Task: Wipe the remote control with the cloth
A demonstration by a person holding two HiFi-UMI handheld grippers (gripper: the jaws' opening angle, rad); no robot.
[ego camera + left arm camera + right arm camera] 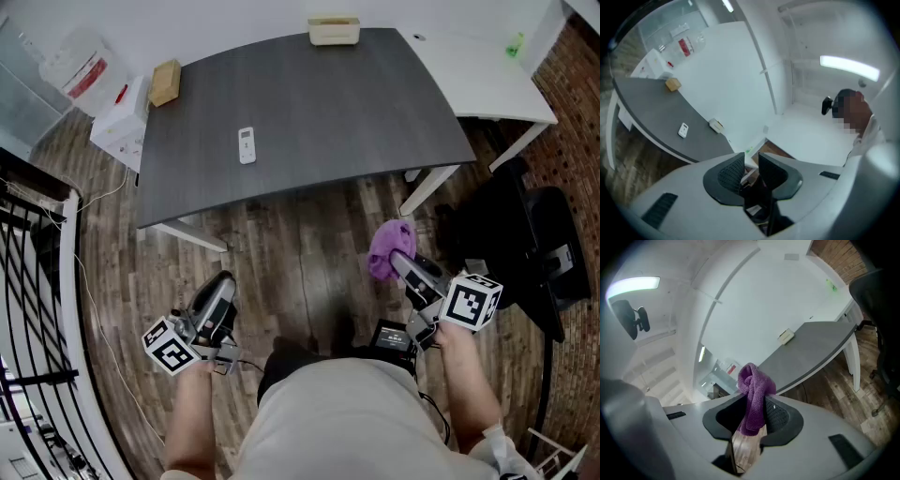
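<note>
A small white remote control (247, 145) lies on the dark grey table (356, 103), left of its middle; the left gripper view shows the remote control (683, 130) far off. My right gripper (401, 263) is shut on a bunched purple cloth (388, 246), held low over the wooden floor in front of the table. The cloth (754, 380) sticks up from the right gripper (755, 404). On the other side my left gripper (222, 284) hangs over the floor; in its own view the left gripper (750, 164) has its jaws close together with nothing between them.
A tan box (334, 31) stands at the table's far edge and a brown block (165, 82) at its far left corner. Beside that corner is a white carton (120, 122). A white desk (487, 66) and a black chair (530, 244) are on the right, a black railing (28, 281) on the left.
</note>
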